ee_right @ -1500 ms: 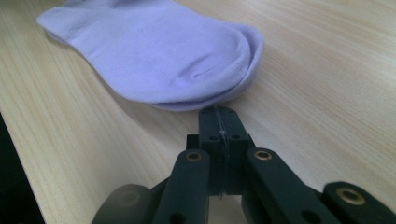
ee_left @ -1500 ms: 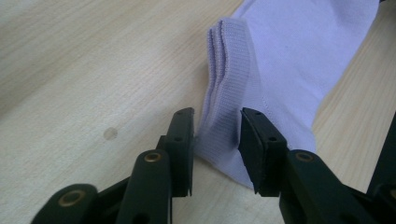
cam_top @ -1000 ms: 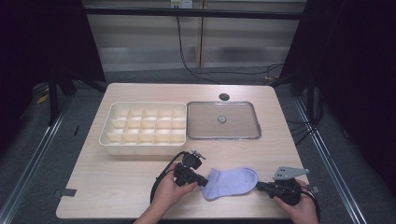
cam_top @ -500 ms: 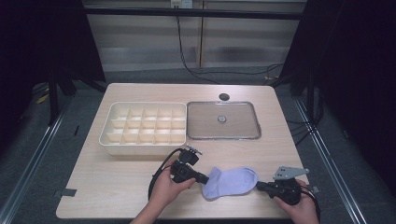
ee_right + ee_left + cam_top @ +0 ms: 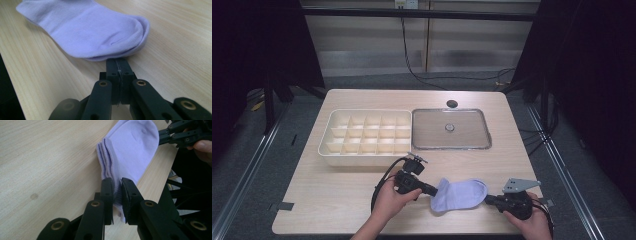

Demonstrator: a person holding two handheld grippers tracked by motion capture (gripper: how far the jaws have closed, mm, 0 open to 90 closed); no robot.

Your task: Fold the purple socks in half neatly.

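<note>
A pale lilac sock (image 5: pixel 460 195) lies folded flat on the wooden table near its front edge. My left gripper (image 5: pixel 434 191) reaches in from the left and is shut on the ribbed cuff end of the sock (image 5: pixel 130 150), with fabric pinched between the jaws (image 5: pixel 117 182). My right gripper (image 5: pixel 488 200) comes in from the right with its jaws shut. Its tips (image 5: pixel 117 60) meet the toe edge of the sock (image 5: pixel 92 32); I cannot tell whether any fabric is caught in them. The right gripper (image 5: pixel 160 135) also appears at the toe in the left gripper view.
A cream divided tray (image 5: pixel 332 150) with several empty cells stands behind the left hand. Beside it on the right lies a flat metal lid with a knob (image 5: pixel 451 129). A small black disc (image 5: pixel 452 104) sits at the far edge. The table's front edge (image 5: pixel 412 232) is close.
</note>
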